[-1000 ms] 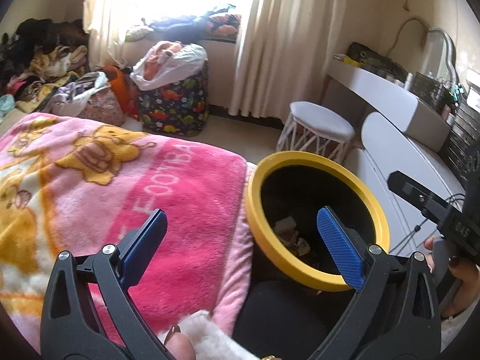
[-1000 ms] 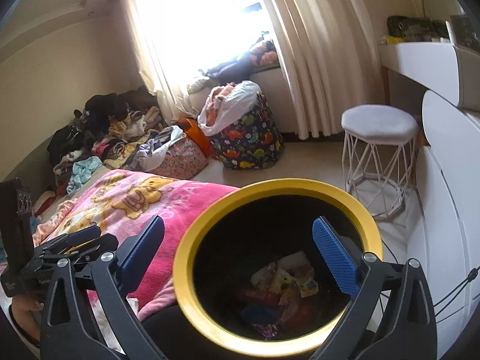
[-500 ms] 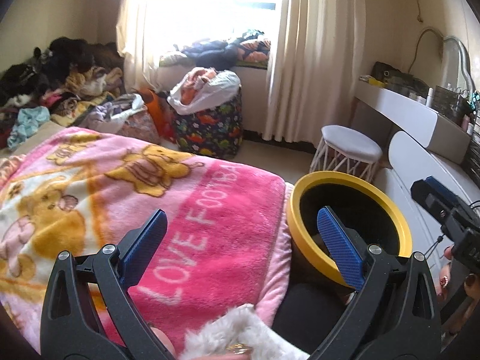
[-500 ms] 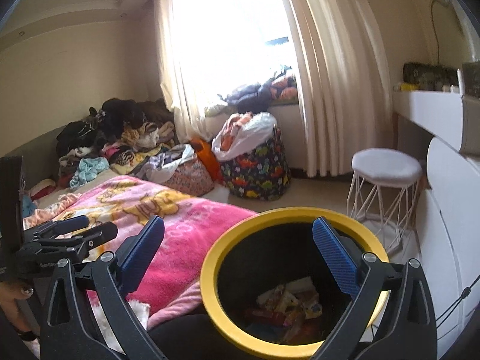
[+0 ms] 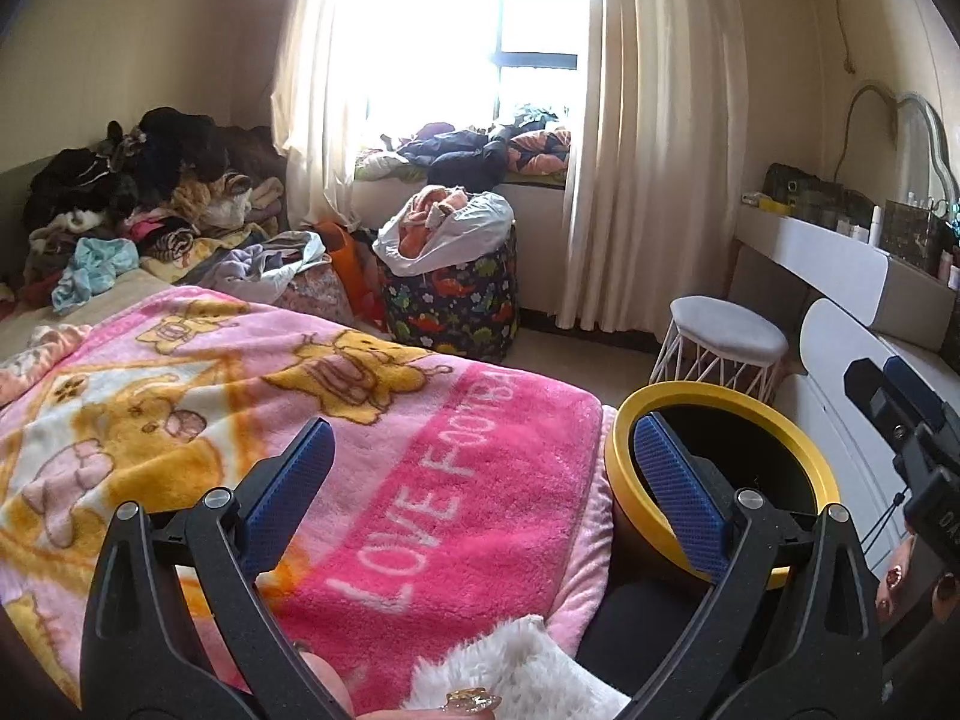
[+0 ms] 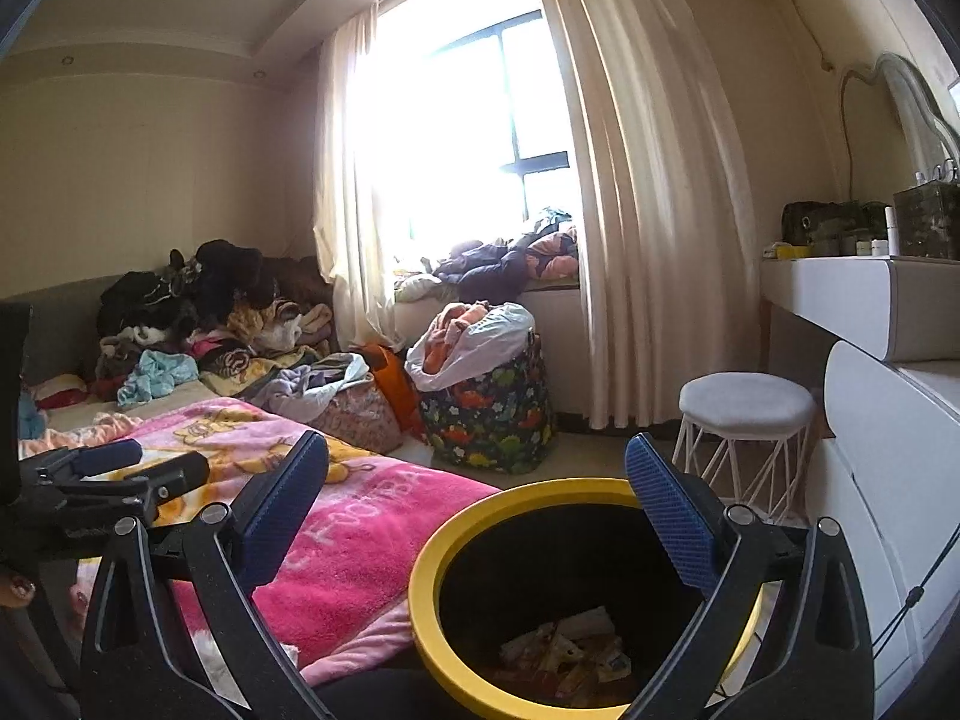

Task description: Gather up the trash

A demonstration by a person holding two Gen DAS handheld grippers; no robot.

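Note:
A black bin with a yellow rim (image 6: pixel 456 534) stands beside the bed, with crumpled wrappers (image 6: pixel 570 654) at its bottom. It also shows in the left wrist view (image 5: pixel 744 402), right of the pink blanket (image 5: pixel 360 420). My left gripper (image 5: pixel 480 468) is open and empty, above the blanket's edge. My right gripper (image 6: pixel 477 492) is open and empty, raised over the bin's near side. Each gripper shows in the other's view: the right one (image 5: pixel 900 414) at far right, the left one (image 6: pixel 114 468) at far left.
A white stool (image 6: pixel 747 405) stands beyond the bin, with a white dresser (image 6: pixel 888 468) to its right. A dinosaur-print bag (image 6: pixel 486 414) stuffed with clothes sits under the window. Clothes are piled (image 5: pixel 150 192) at the bed's far end.
Both grippers have lifted and tilted up, so the room and window fill more of each view and the bin sits lower. Both stay open and empty.

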